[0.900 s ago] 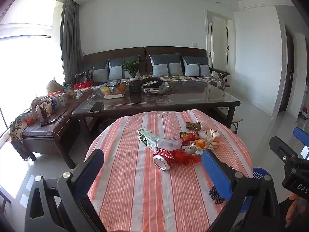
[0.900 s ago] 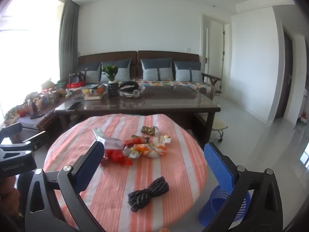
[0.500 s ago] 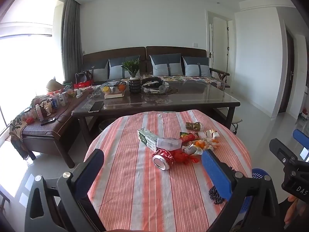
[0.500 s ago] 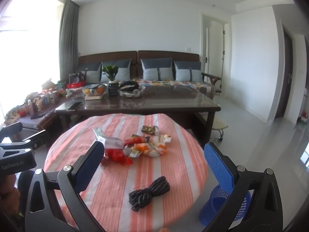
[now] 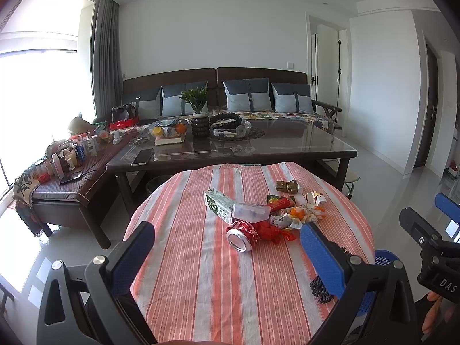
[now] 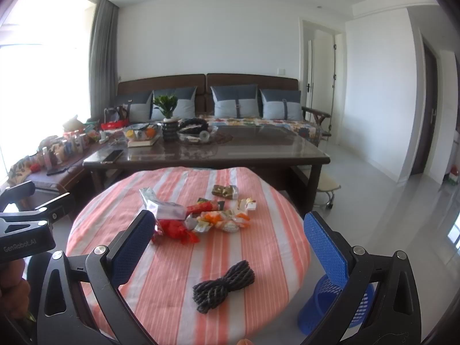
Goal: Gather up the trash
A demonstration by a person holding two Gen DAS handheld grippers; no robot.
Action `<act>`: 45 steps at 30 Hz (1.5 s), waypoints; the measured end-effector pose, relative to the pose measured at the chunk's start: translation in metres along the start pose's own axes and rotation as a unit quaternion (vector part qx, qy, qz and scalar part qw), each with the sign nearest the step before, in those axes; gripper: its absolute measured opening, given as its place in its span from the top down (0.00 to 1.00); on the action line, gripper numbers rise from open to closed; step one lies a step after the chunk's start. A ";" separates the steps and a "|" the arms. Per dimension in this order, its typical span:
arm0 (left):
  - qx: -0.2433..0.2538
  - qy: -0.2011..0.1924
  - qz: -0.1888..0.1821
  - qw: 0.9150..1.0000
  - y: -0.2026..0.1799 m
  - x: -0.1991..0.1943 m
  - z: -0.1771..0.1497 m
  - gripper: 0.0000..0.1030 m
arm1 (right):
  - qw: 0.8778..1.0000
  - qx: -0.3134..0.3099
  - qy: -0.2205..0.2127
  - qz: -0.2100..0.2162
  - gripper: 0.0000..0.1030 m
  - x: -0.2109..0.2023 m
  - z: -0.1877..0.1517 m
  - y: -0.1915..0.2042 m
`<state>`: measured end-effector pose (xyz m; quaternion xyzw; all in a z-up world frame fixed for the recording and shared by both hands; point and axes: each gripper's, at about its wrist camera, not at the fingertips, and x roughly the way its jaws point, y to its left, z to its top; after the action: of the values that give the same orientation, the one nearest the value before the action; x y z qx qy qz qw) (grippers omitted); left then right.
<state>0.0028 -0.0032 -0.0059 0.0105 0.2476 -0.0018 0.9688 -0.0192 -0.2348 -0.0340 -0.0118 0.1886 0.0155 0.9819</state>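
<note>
A pile of trash lies mid-table on the round striped cloth (image 5: 201, 273): a crushed red can (image 5: 241, 235), a green-white carton (image 5: 217, 203), a clear plastic box (image 5: 250, 211), red wrappers (image 6: 175, 230), orange-white wrappers (image 6: 221, 220) and a gold wrapper (image 6: 224, 191). My left gripper (image 5: 227, 247) is open and empty, hovering short of the can. My right gripper (image 6: 230, 235) is open and empty, above the table's near right side. A blue mesh basket (image 6: 333, 307) stands on the floor right of the table.
A coil of dark rope (image 6: 224, 286) lies near the table's front edge. A dark glass coffee table (image 5: 258, 146) with a plant, bowls and a phone stands behind, then a sofa (image 6: 230, 106). A cluttered bench (image 5: 66, 169) is at left.
Almost nothing. Both grippers stay open and hover nearly still; the views shift only slightly.
</note>
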 end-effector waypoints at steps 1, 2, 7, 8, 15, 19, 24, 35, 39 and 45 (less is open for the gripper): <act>0.000 0.000 0.000 1.000 0.000 0.000 0.000 0.00 | 1.000 -0.001 0.001 0.000 0.00 0.005 -0.002 0.003; 0.000 0.000 0.000 1.000 0.000 0.000 0.000 0.00 | 1.000 -0.002 0.001 0.000 0.00 0.006 -0.002 0.004; 0.002 0.001 -0.002 1.000 -0.003 -0.004 -0.004 0.00 | 1.000 -0.003 0.002 0.000 0.00 0.006 -0.003 0.005; 0.002 0.001 -0.002 1.000 -0.003 -0.004 -0.004 0.00 | 1.000 -0.004 0.002 0.000 0.00 0.006 -0.003 0.005; 0.002 0.001 -0.003 1.000 -0.004 -0.005 -0.006 0.00 | 1.000 -0.002 0.001 -0.004 0.00 0.001 -0.007 0.003; 0.003 0.002 -0.003 1.000 -0.005 -0.005 -0.006 0.00 | 1.000 -0.002 0.002 -0.004 0.00 0.002 -0.007 0.003; 0.002 0.002 -0.004 1.000 -0.004 -0.005 -0.005 0.00 | 1.000 -0.002 0.002 -0.004 0.00 0.002 -0.007 0.002; 0.002 0.002 -0.004 1.000 -0.005 -0.005 -0.005 0.00 | 1.000 -0.002 0.002 -0.003 0.00 0.002 -0.007 0.002; 0.002 0.002 -0.004 1.000 -0.005 -0.005 -0.005 0.00 | 1.000 -0.002 0.002 -0.003 0.00 0.000 -0.008 0.001; 0.003 0.002 -0.004 1.000 -0.007 -0.007 -0.006 0.00 | 1.000 -0.001 0.003 -0.004 0.00 -0.002 -0.011 -0.002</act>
<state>-0.0068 -0.0098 -0.0081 0.0127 0.2499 -0.0068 0.9682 -0.0246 -0.2370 -0.0436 -0.0137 0.1918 0.0119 0.9813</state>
